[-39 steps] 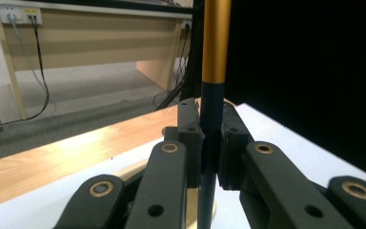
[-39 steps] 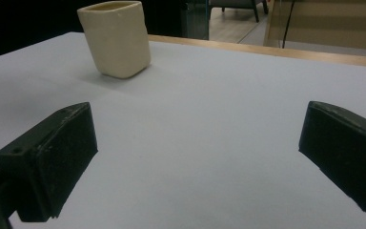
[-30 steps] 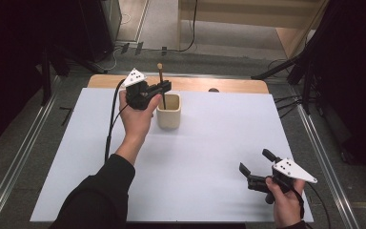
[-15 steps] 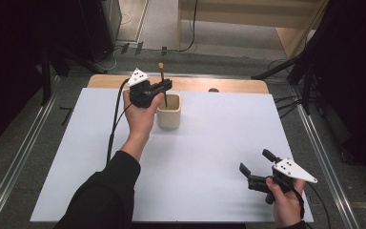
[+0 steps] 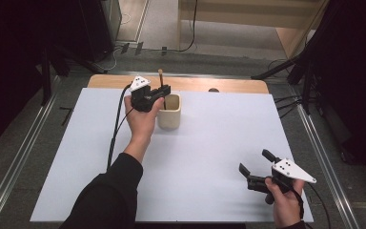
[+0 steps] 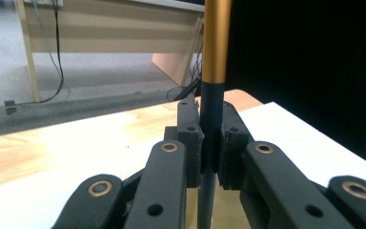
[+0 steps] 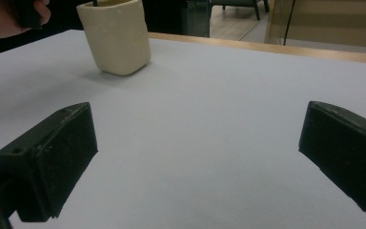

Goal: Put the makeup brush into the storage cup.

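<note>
Clamped upright in the left tool point(image 5: 164, 91), the slim dark, gold-topped pen point(image 6: 215, 57) is best lowered straight into the cream square cup point(image 5: 169, 111), while the right tool point(image 5: 256, 168), well apart from that cup, is held with jaws apart.

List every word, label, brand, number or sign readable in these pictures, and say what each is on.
None: no words, numbers or brand marks can be read.
The cream cup is plain.
The pen, clamped in the left hand-held gripper, is dark and gold with no print.
The grey plate on the right hand-held gripper bears dots, no writing.
</note>
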A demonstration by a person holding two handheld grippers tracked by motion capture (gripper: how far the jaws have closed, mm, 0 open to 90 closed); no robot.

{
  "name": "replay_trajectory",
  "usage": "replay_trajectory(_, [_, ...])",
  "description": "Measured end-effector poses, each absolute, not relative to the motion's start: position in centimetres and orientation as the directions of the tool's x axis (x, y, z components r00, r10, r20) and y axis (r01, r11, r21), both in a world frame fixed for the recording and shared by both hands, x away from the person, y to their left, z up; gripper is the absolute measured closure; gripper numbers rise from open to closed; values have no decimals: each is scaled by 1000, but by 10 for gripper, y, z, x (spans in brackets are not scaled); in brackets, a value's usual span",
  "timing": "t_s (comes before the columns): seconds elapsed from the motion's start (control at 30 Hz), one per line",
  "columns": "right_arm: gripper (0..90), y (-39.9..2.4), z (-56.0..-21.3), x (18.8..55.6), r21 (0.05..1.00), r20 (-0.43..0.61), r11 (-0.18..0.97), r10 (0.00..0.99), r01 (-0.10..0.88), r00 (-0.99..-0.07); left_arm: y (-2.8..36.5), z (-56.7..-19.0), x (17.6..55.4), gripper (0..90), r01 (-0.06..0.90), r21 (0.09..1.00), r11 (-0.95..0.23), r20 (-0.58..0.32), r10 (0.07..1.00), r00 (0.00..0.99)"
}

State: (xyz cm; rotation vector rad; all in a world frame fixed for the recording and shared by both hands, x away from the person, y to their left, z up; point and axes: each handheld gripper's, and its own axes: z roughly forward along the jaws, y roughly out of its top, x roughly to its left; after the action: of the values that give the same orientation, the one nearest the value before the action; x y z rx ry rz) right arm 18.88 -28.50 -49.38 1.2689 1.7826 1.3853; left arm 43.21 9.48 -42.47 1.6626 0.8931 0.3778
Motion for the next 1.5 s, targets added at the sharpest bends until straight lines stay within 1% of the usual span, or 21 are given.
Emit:
replay_trajectory(0.27, [0, -285, -494, 188, 938, 124, 26, 906, 346, -404, 89, -435, 429, 833, 361, 927, -105, -177, 725, 665])
replay_trajectory(0.43, [0, -285, -494, 188, 938, 124, 26, 906, 346, -405, 88, -440, 428, 831, 359, 921, -150, -143, 727, 671])
replay_trajectory(0.53, [0, -285, -494, 188, 938, 123, 27, 906, 345, -406, 89, -440, 428, 796, 365, 918, -156, -145, 724, 674])
replay_trajectory(0.63, [0, -285, -494, 188, 938, 124, 26, 906, 346, -404, 89, -440, 427, 713, 368, 916, -158, -151, 715, 683])
replay_trajectory(0.73, [0, -285, -494, 188, 938, 123, 26, 907, 345, -404, 90, -436, 425, 653, 363, 918, -159, -147, 714, 684])
replay_trajectory(0.83, [0, -285, -494, 188, 939, 122, 27, 907, 344, -403, 95, -430, 423, 528, 370, 919, -136, -170, 708, 685])
replay_trajectory(0.87, [0, -286, -494, 188, 938, 122, 27, 907, 344, -403, 95, -430, 423, 474, 370, 919, -136, -170, 708, 685])
replay_trajectory(0.9, [0, -286, -494, 188, 938, 122, 27, 907, 344, -403, 96, -428, 421, 474, 368, 920, -132, -171, 711, 682])
replay_trajectory(0.93, [0, -286, -494, 188, 938, 120, 28, 908, 344, -401, 98, -426, 419, 387, 366, 922, -124, -178, 705, 686])
replay_trajectory(1.0, [0, -286, -494, 187, 939, 119, 28, 908, 343, -401, 101, -423, 416, 285, 360, 924, -129, -167, 710, 684])
replay_trajectory(1.07, [0, -287, -494, 187, 939, 119, 28, 909, 343, -401, 103, -421, 412, 217, 360, 923, -133, -157, 726, 670])
replay_trajectory(1.1, [0, -287, -494, 187, 939, 118, 30, 909, 343, -401, 106, -421, 409, 153, 373, 918, -135, -165, 727, 667])
replay_trajectory(1.13, [0, -287, -494, 187, 939, 117, 30, 909, 342, -401, 106, -421, 409, 121, 373, 918, -135, -165, 727, 667])
replay_trajectory(1.2, [0, -286, -494, 187, 939, 116, 31, 909, 343, -400, 113, -422, 405, 59, 379, 914, -144, -169, 715, 679])
replay_trajectory(1.23, [0, -286, -494, 187, 938, 116, 32, 909, 345, -400, 116, -422, 403, 13, 381, 912, -148, -175, 702, 690])
replay_trajectory(1.27, [0, -286, -494, 187, 938, 114, 34, 909, 344, -402, 118, -421, 401, 0, 380, 915, -138, -182, 699, 692])
replay_trajectory(1.37, [0, -285, -494, 187, 940, 109, 39, 908, 340, -404, 126, -420, 396, 0, 391, 911, -130, -192, 707, 681])
replay_trajectory(1.5, [0, -285, -494, 187, 939, 107, 42, 909, 342, -404, 131, -419, 392, 0, 390, 910, -140, -184, 707, 683])
